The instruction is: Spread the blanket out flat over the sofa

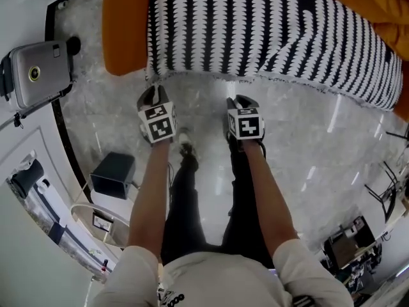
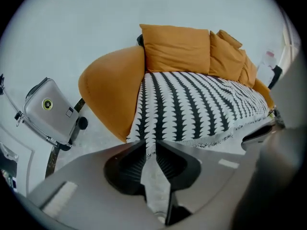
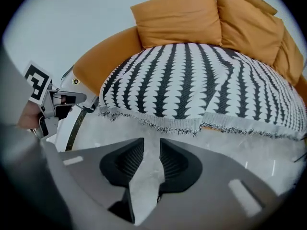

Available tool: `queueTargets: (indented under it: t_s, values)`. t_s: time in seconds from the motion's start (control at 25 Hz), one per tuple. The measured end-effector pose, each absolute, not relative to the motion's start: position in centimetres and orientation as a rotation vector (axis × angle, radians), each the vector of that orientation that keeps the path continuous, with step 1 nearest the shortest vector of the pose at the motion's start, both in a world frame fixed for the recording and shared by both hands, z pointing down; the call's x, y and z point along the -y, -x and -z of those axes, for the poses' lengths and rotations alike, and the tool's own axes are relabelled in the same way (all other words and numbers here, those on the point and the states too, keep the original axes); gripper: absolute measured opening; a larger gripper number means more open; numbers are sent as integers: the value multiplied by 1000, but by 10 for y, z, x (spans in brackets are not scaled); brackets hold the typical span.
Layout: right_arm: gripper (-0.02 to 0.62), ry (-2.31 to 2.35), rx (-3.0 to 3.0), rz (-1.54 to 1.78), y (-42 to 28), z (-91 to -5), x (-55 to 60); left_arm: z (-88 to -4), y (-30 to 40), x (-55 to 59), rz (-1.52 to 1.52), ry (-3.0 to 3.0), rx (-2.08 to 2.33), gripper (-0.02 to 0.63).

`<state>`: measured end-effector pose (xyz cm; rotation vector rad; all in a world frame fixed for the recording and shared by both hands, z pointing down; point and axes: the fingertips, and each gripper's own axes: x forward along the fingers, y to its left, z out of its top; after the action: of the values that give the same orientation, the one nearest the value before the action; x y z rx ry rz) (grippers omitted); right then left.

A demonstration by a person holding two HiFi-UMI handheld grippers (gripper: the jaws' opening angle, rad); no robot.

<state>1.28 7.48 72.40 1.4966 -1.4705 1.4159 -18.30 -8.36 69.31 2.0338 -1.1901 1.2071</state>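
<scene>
Marble floor (image 1: 307, 139) (glossy) | zigzag-knit blanket (image 1: 268, 31) on rounded orange sofa (image 1: 124, 37) | left claw (image 2: 149, 145), right claw (image 3: 151, 145) narrowly parted, empty

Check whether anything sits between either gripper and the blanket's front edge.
Nothing visible. Only bare floor lies between the right gripper and the blanket's fringe; the left gripper's open jaws are right at its hanging corner.

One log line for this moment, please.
blanket: spread over sofa | left claw: open, empty | right claw: open, empty | both above floor
</scene>
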Motion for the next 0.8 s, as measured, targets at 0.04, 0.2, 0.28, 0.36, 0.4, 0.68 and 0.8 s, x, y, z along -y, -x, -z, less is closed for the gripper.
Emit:
queueTargets:
  t_s: [0.04, 0.2, 0.28, 0.36, 0.4, 0.68, 0.8]
  values:
    - [107, -1505, 1469, -1413, -13, -715, -78, -683, 180, 82, -1198, -2047, 1176, 72]
    - [106, -1530, 1508, -1349, -17, -679, -81, -645, 167, 77, -1163, -2120, 1119, 67]
    - [103, -1553, 1515, -1320, -19, -659, -88, -626, 163, 67, -1156, -2149, 1085, 66]
    - [97, -1582, 1513, -1309, -20, -638, -94, -606, 160, 58, -1148, -2177, 1052, 60]
    - [92, -1599, 1512, -1305, -21, -628, -95, -596, 158, 55, -1145, -2191, 1036, 58]
    - [7, -1709, 1548, -1200, -21, -549, -100, -531, 152, 36, -1104, -2286, 943, 11]
    - [3, -1751, 1566, -1153, -24, -514, -102, -503, 149, 31, -1061, -2319, 918, 11]
